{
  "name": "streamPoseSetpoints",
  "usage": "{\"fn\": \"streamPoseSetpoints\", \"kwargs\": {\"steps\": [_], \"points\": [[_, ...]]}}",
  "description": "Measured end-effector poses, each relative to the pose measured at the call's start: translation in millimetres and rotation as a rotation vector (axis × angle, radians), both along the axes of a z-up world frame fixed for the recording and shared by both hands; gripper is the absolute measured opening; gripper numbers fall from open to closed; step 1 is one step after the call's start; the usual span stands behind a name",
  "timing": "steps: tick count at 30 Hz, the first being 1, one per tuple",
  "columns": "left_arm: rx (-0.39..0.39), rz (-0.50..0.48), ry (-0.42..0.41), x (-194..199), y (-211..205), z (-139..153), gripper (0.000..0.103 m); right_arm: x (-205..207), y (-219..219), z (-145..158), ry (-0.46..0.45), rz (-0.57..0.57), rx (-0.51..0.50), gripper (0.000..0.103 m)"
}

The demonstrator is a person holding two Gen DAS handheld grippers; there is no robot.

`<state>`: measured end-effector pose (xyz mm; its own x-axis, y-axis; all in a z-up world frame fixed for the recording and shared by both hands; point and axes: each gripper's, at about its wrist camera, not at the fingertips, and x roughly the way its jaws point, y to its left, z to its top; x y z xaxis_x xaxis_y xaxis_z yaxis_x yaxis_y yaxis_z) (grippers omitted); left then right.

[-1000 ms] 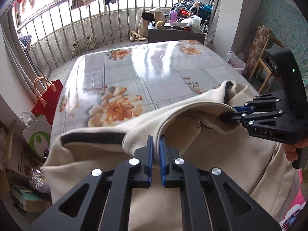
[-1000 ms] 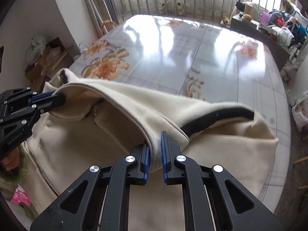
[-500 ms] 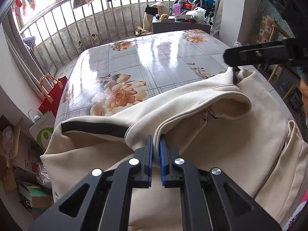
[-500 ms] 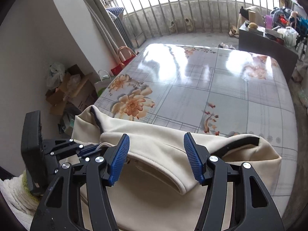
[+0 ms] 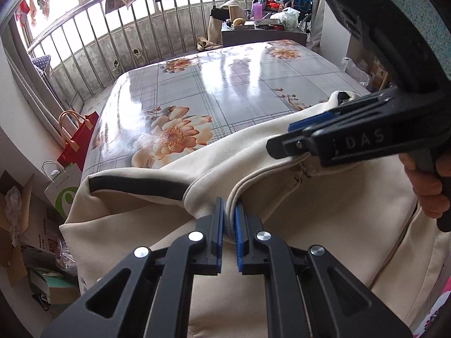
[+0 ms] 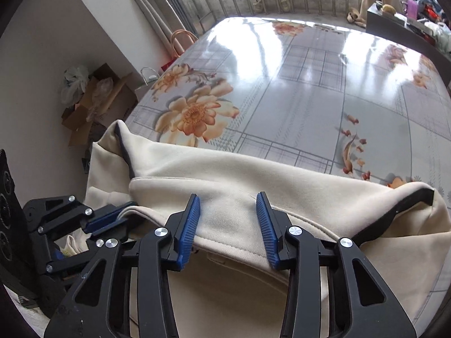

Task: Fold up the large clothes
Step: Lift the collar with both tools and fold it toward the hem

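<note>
While my left jaws [image 5: 229, 214] are pinching a fold of the cream garment [image 5: 324, 219], it is lying along the tabletop's [image 5: 225, 84] near edge. My right jaws [image 6: 228, 219] have just been closing, standing apart astride its folded hem without pressing.

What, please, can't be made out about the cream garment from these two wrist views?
- Cream garment: its near part, cut off by the bottom edge in both views.
- Fabric under the right gripper: hidden by its black frame, right wrist view.
- Lettering on the white paper bag: too small, left wrist view.
</note>
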<state>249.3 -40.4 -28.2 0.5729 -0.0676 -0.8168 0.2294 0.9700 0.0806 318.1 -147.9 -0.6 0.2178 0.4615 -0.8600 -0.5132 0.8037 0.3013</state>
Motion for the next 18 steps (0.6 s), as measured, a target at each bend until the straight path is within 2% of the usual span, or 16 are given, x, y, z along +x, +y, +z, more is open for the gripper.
{"fn": "streamPoseSetpoints", "kwargs": {"steps": [12,15,18], "points": [[-0.085,-0.016,0.008,-18,11,25,0.01,-4,2,-6,-0.026,0.019,-0.018,0.039],[-0.155,-0.039,-0.017,-27,18,40,0.01,-5,2,-7,-0.038,0.023,-0.02,0.039],[-0.188,-0.04,-0.066,-29,26,57,0.01,-8,2,-6,-0.049,0.027,-0.025,0.039]]}}
